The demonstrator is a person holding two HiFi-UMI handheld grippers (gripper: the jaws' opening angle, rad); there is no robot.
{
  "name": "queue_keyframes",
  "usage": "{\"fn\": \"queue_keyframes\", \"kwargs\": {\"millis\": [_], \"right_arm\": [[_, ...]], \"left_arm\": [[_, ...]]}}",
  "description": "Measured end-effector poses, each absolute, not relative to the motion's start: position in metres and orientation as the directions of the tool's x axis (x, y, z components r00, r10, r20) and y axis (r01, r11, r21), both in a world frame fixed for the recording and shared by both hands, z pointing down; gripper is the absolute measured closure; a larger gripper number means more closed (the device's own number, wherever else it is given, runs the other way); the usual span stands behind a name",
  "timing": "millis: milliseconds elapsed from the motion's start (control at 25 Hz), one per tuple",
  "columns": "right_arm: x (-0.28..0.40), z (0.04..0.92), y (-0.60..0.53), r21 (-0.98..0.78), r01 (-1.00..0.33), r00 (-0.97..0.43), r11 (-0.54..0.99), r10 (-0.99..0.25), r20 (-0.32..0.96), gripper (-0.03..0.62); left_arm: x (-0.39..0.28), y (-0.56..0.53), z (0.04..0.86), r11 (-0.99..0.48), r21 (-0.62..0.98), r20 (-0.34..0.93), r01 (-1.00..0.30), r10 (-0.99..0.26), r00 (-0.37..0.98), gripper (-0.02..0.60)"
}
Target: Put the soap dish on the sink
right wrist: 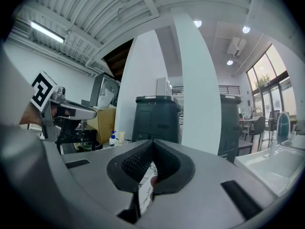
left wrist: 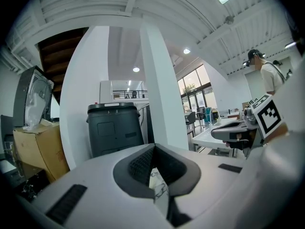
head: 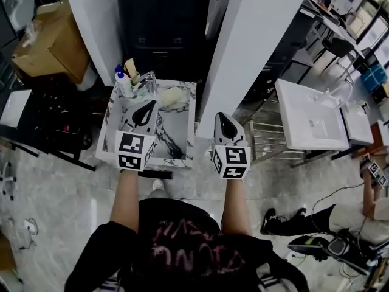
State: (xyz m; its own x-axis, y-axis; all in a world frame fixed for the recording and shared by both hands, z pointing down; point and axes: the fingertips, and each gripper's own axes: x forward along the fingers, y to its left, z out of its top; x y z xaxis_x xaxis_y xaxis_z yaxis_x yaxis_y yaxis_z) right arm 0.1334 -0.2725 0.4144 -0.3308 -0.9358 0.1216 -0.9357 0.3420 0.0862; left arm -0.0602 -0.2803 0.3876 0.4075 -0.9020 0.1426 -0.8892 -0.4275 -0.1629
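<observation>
The white marble sink (head: 176, 140) with dark veins stands below and in front of me. A pale yellow soap dish (head: 172, 96) lies on the sink's back rim, right of the faucet (head: 149, 81). My left gripper (head: 148, 106) hovers over the basin with its jaws shut and nothing in them; the same gripper (left wrist: 153, 149) points level toward a black bin. My right gripper (head: 223, 116) hangs just right of the sink's edge, also shut and holding nothing. Through the slit under its tips (right wrist: 152, 145) a bit of marble shows.
A blue-capped bottle (head: 122, 81) stands at the sink's back left. Behind it are a black bin (head: 164, 17) and white pillars (head: 255, 35). A cardboard box (head: 51, 38) is at left, a second white sink (head: 310, 117) at right.
</observation>
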Motion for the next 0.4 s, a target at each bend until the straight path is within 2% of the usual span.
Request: {"fn": "queue_keyframes", "kwargs": {"millis": [400], "right_arm": [[0.1340,0.4131,-0.2713,0.088,-0.935,-0.333,0.343,-0.936,0.111,0.582]], "left_arm": [[-0.0569,-0.2777,0.3902,-0.444,-0.172,0.147,-0.879,-0.894,0.423,0.568]]}}
